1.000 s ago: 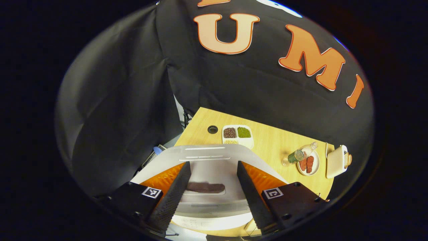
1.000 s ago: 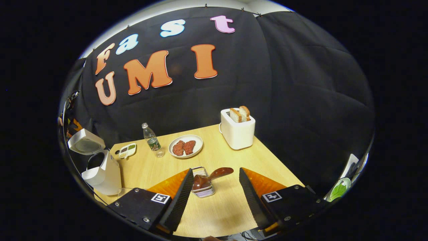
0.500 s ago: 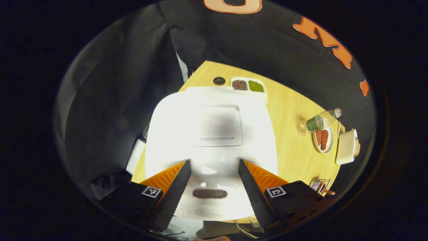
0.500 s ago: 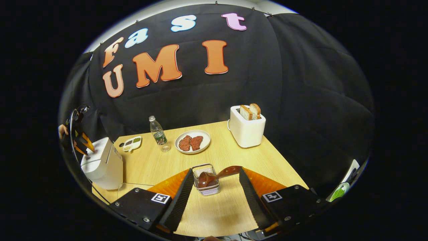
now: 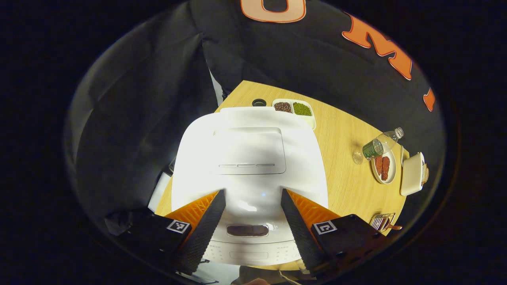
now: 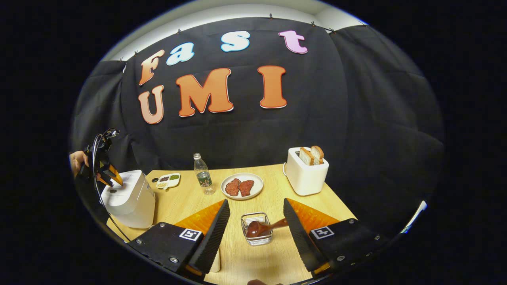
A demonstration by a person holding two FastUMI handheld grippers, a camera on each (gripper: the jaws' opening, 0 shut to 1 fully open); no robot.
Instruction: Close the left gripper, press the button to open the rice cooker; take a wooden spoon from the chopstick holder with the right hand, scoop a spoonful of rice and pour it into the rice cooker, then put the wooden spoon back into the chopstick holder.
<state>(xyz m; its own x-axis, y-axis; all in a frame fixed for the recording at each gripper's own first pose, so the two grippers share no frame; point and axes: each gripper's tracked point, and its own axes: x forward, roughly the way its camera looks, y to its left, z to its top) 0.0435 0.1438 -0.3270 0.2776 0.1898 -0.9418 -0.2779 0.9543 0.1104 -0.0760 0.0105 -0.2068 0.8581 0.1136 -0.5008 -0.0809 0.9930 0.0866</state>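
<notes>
The left gripper [image 5: 252,225] hovered above the rice cooker [image 5: 249,158], lid closed, fingers spread with the dark button [image 5: 247,230] between them; the right gripper [image 6: 253,229] hung above the desk [image 6: 186,202], fingers spread and empty; the wooden spoon [image 6: 262,228] lay in the chopstick holder [image 6: 257,229] between them

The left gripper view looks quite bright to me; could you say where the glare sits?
Left gripper view: the white rice cooker lid is overexposed, washing out detail. Right gripper view: evenly lit, the same cooker unglared, fisheye bending the light wooden table edges.
</notes>
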